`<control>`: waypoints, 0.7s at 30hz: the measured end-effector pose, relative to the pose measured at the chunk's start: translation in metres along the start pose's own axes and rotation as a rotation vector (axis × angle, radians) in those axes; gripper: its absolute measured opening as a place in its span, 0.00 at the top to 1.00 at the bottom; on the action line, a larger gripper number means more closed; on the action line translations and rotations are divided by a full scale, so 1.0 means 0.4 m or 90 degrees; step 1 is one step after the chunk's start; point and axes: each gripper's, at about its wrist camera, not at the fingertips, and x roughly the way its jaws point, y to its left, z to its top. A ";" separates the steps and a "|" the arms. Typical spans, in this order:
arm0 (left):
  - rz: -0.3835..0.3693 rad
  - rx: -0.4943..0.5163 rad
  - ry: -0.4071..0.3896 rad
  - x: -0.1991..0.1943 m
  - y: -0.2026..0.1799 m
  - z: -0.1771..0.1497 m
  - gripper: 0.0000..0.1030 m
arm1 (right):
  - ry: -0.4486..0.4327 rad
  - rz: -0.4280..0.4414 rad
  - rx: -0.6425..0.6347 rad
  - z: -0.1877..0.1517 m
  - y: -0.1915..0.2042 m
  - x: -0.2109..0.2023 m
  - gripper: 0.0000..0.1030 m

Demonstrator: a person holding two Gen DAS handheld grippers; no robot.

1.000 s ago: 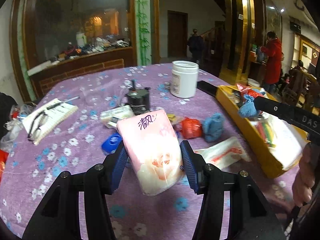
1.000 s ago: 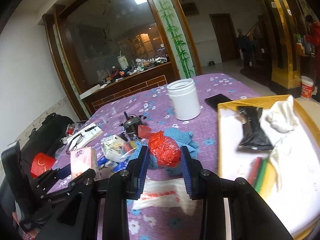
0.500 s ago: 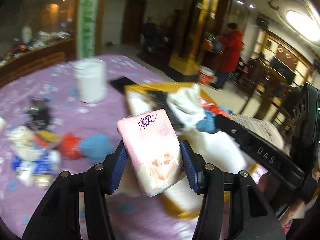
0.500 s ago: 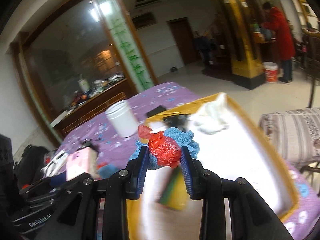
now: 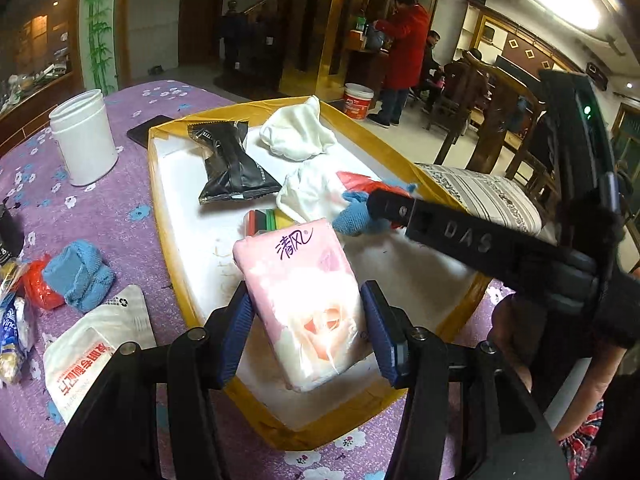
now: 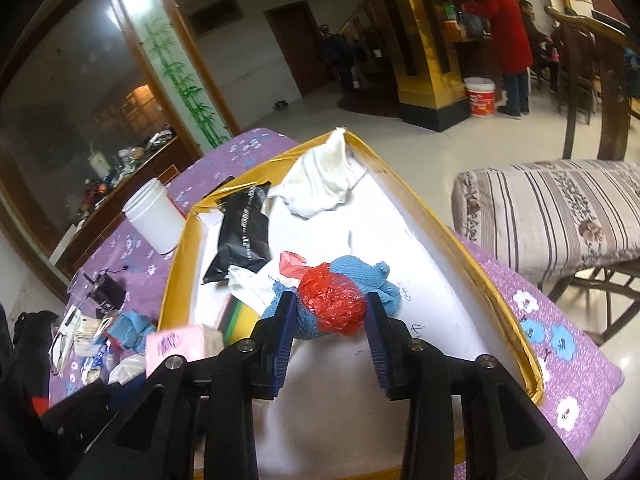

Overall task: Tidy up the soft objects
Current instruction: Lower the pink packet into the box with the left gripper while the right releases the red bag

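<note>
Table [image 5: 132,216]: covered by a purple cloth with a flower print; most of its right part is taken up by the tray.
Tray [image 5: 158,200]: a shallow white tray with a yellow rim, seen under both grippers.
Left gripper [image 5: 308,332]: held over the near end of the tray, its blue pads clamped on the sides of the pink tissue pack.
Right gripper [image 6: 330,330]: held over the middle of the tray; its jaws are opening, with the red-and-blue bundle between them and a small gap seen at the right pad.
White jar [image 5: 84,138]: stood upright on the cloth, just left of the tray's far corner.
Pink tissue pack [image 5: 302,304]: gripped at its lower half, tilted, with the printed end pointed far.
Black packet [image 5: 230,164]: laid in the far left part of the tray.
White cloths [image 5: 298,134]: one is bunched at the tray's far end, a second nearer the middle.
White pouch [image 5: 94,344]: laid flat on the cloth, left of the tray, near.
Red-and-blue bundle [image 6: 332,304]: a red plastic wad on blue knit, hung between the right gripper's pads above the tray floor.
Blue knit piece [image 5: 80,276]: left on the cloth beside a red wad, left of the tray.
</note>
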 end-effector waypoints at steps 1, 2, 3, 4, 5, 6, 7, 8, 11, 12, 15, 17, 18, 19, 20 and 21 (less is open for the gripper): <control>0.007 0.003 -0.003 -0.003 -0.003 -0.001 0.48 | -0.005 0.009 0.008 -0.002 -0.006 -0.004 0.60; 0.011 0.003 -0.008 -0.006 -0.004 -0.001 0.48 | -0.008 0.012 0.014 0.000 -0.007 -0.005 0.58; 0.012 0.001 -0.011 -0.007 -0.004 0.000 0.47 | -0.015 0.015 0.018 0.001 -0.010 -0.011 0.57; 0.010 -0.002 -0.014 -0.005 0.000 0.004 0.46 | -0.024 0.017 0.018 0.002 -0.010 -0.018 0.56; 0.007 -0.006 -0.017 -0.009 0.003 0.004 0.46 | -0.030 0.018 0.018 0.004 -0.011 -0.023 0.52; 0.004 -0.010 -0.025 -0.016 0.007 0.005 0.46 | -0.036 0.020 0.018 0.005 -0.009 -0.029 0.50; 0.002 -0.012 -0.031 -0.019 0.010 0.004 0.45 | -0.046 0.025 0.019 0.005 -0.008 -0.040 0.49; -0.001 -0.015 -0.039 -0.027 0.012 0.005 0.44 | -0.056 0.034 0.019 0.006 -0.006 -0.051 0.49; -0.022 -0.016 -0.056 -0.043 0.012 0.007 0.34 | -0.084 0.048 0.015 0.010 0.005 -0.082 0.49; -0.023 -0.013 -0.060 -0.042 0.011 0.009 0.33 | -0.095 0.051 0.013 0.010 0.009 -0.094 0.49; -0.009 -0.010 -0.069 -0.048 0.007 0.013 0.33 | -0.115 0.051 0.015 0.015 0.015 -0.119 0.49; -0.005 -0.021 -0.076 -0.063 0.016 0.018 0.33 | -0.125 0.059 0.013 0.017 0.021 -0.136 0.49; -0.004 -0.031 -0.077 -0.070 0.024 0.022 0.33 | -0.129 0.060 0.009 0.018 0.026 -0.144 0.49; -0.002 -0.042 -0.078 -0.078 0.033 0.024 0.33 | -0.133 0.062 0.006 0.019 0.029 -0.151 0.49; 0.003 -0.060 -0.081 -0.091 0.048 0.027 0.33 | -0.136 0.065 0.003 0.019 0.034 -0.156 0.49; 0.007 -0.071 -0.081 -0.098 0.057 0.027 0.33 | -0.138 0.068 -0.001 0.019 0.039 -0.161 0.49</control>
